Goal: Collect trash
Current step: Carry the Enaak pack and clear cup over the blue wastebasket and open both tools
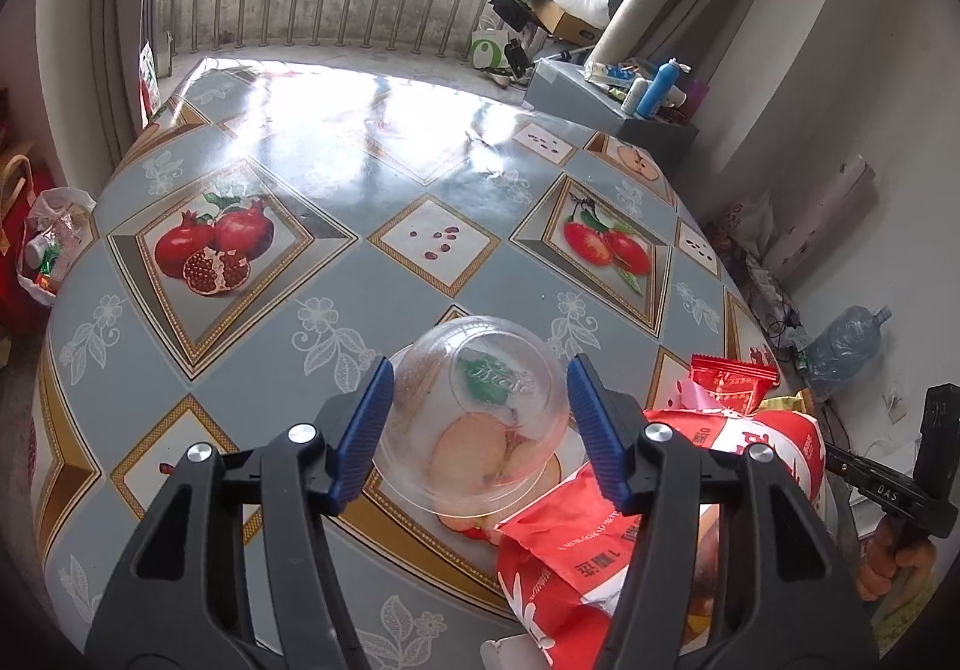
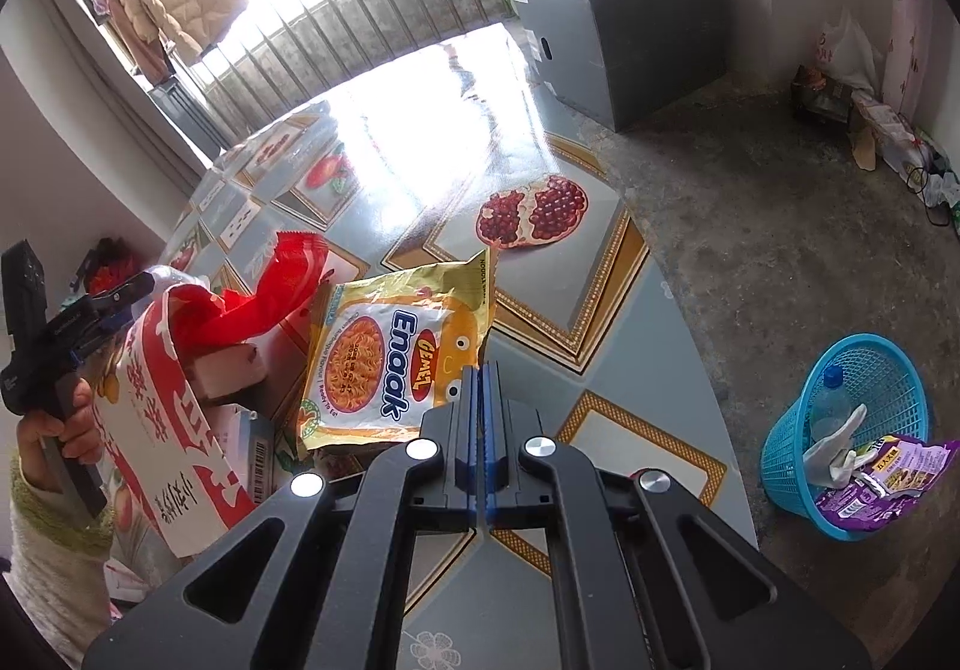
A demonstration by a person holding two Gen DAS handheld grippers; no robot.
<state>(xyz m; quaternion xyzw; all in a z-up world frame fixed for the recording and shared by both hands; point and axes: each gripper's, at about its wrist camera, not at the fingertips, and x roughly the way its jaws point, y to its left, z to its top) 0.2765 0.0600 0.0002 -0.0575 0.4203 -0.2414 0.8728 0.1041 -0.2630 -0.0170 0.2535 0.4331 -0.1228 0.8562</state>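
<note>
A clear plastic dome lid with a green label lies on the fruit-patterned table. My left gripper is open, its blue fingers on either side of the lid, not touching it. A large red-and-white bag lies just right of it, with a small red wrapper behind. My right gripper is shut on the lower edge of a yellow Enaak noodle packet, lifting it a little. The red-and-white bag and red wrapper show to its left.
A blue mesh waste basket stands on the floor right of the table, holding a bottle, a white glove and a purple wrapper. A grey cabinet with bottles stands beyond. A white bag of rubbish sits on the floor at left.
</note>
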